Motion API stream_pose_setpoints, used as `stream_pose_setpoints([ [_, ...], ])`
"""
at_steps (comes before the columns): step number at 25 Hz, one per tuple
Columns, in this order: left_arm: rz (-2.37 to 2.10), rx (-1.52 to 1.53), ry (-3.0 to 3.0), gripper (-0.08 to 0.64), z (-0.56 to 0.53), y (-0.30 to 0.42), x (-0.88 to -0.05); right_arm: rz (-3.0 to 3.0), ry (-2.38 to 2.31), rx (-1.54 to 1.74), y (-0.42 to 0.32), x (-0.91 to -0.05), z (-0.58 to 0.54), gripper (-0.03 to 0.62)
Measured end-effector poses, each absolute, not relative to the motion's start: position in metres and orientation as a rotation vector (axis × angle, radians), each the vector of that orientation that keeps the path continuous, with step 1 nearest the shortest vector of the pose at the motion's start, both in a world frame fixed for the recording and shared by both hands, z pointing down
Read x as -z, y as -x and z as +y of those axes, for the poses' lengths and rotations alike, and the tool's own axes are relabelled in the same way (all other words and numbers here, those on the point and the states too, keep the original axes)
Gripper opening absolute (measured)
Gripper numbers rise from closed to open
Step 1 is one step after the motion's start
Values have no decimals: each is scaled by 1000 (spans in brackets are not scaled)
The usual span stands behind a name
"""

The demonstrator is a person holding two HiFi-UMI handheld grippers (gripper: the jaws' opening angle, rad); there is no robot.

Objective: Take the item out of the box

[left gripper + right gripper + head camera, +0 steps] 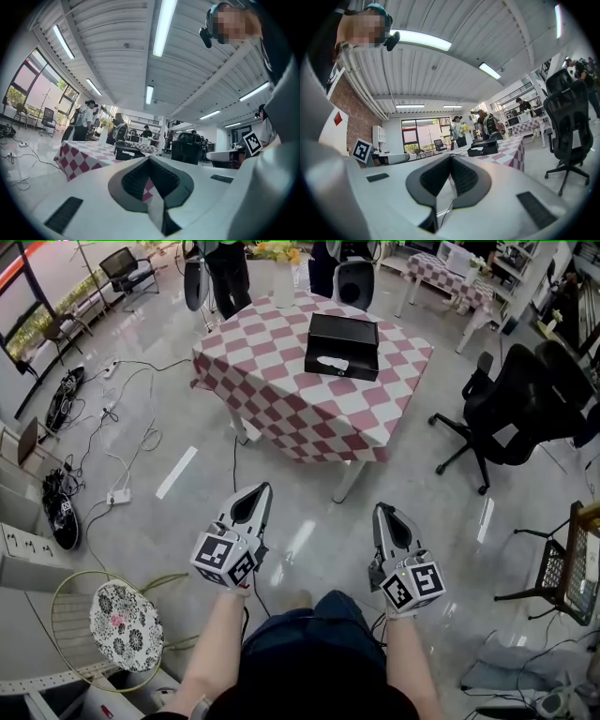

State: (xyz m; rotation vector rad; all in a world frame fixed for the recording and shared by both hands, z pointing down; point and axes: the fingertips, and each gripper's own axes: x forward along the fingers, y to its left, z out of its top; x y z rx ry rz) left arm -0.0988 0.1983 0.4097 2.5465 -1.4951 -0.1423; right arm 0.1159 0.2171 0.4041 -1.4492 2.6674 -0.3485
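Standing well back from the surface [281, 390], the person has not begun the real job yet. Nothing of the task is done, as far as I can see. The walk up, the reach into the box and the lift out are all left.

The box [342, 332] is black. It sits on the red and white checked surface at 12 o'clock from the person, well apart from both hands. A white thing [330, 363] shows at the 6 o'clock side of the box. It may be the item, but it is too small to tell. I also cannot tell if the box is open or has a lid on.

The left hand-held gripper [257, 489] has its jaws together with nothing between them. The right hand-held gripper [382, 509] is the same, pressed together and empty. Both hang low over the floor [169, 427], the left at 7 o'clock and the right at 5 o'clock.
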Motion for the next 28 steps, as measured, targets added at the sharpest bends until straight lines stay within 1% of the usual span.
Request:
stream_pose_setpoints([
  [11,-1498,164,-2530,3,168,114,-421,2683,1424,352,-98,-414,183,3],
  [28,-1460,133,-2552,3,46,117,-428,2748,1390,326,-70,-424,59,3],
])
